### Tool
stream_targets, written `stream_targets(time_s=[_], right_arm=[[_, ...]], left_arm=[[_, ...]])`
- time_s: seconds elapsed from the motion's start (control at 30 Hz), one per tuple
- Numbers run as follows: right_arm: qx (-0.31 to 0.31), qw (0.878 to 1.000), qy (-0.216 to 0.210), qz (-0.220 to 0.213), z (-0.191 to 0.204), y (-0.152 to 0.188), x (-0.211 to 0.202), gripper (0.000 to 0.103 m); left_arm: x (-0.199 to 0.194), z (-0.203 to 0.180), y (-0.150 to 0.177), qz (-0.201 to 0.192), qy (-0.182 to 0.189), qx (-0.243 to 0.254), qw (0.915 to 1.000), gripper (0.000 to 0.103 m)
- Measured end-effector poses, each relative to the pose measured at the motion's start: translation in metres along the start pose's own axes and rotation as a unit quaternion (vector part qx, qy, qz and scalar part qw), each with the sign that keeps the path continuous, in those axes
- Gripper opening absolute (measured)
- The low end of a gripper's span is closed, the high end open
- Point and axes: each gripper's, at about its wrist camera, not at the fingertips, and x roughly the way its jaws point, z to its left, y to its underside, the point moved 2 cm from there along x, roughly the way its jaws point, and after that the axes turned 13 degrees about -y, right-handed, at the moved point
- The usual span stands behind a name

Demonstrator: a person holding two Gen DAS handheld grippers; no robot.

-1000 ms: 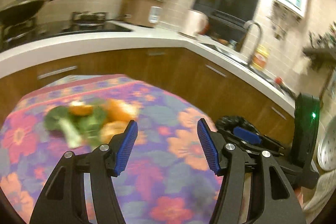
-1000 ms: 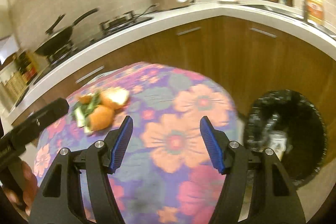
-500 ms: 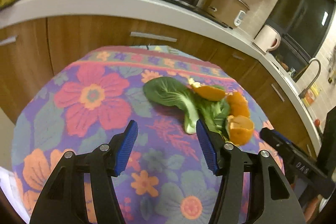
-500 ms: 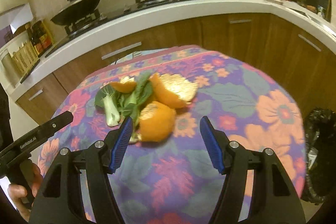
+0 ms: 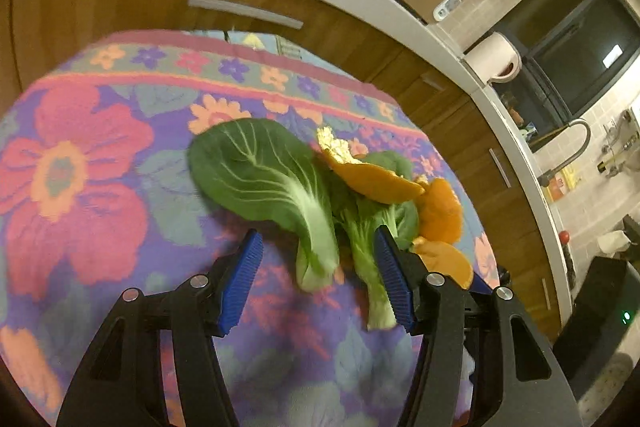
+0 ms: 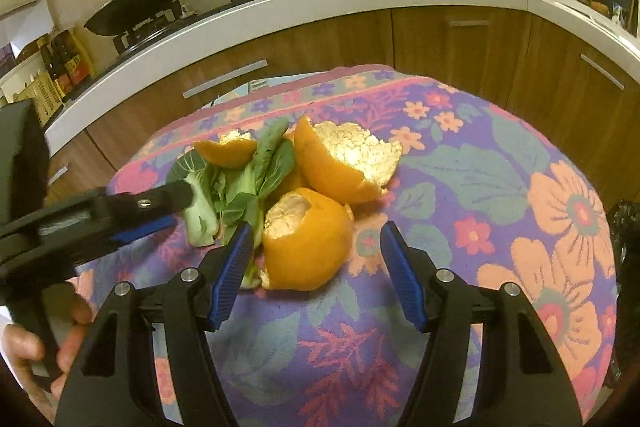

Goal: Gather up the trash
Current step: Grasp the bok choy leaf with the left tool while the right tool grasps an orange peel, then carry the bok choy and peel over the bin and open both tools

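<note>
Floral tablecloth (image 5: 88, 187) bears unlabelled scraps; left gripper (image 5: 318, 267) closing, right gripper (image 6: 316, 255) parted, both empty.

peels (image 6: 308, 239) beside leaves (image 6: 236, 183), on tablecloth (image 6: 500, 227)

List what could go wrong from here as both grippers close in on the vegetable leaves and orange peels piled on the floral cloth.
1. The left gripper, jaws just closing, straddles only the pale stems of the green bok choy leaves; limp leaves may slip out.
2. The curved orange peel pieces overlap the greens, so lifting either may scatter the rest.
3. The open right gripper works right beside the left; they may collide, or snag the flowered tablecloth.
</note>
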Motion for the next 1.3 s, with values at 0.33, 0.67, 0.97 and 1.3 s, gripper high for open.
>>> stream_targets(time_s=[0.33,0.67,0.97,1.3], right_arm=[[0.014,1.0,0.003,0.014,-0.006,-0.002,0.01,0.047],[-0.004,1.0,0.007,0.009,0.001,0.0,0.006,0.03],[-0.013,1.0,-0.016,-0.021,0.005,0.006,-0.015,0.024],[0.006,0.998,-0.049,-0.046,0.001,0.025,-0.047,0.021]], left_arm=[[0.013,-0.011,-0.005,-0.032,-0.017,0.018,0.9992,0.047],[0.016,0.0,-0.004,-0.022,-0.01,-0.006,0.9997,0.014],[-0.017,0.019,0.014,-0.046,-0.05,-0.008,0.9977,0.013],[-0.065,0.022,0.053,-0.086,-0.06,0.041,0.9937,0.013]])
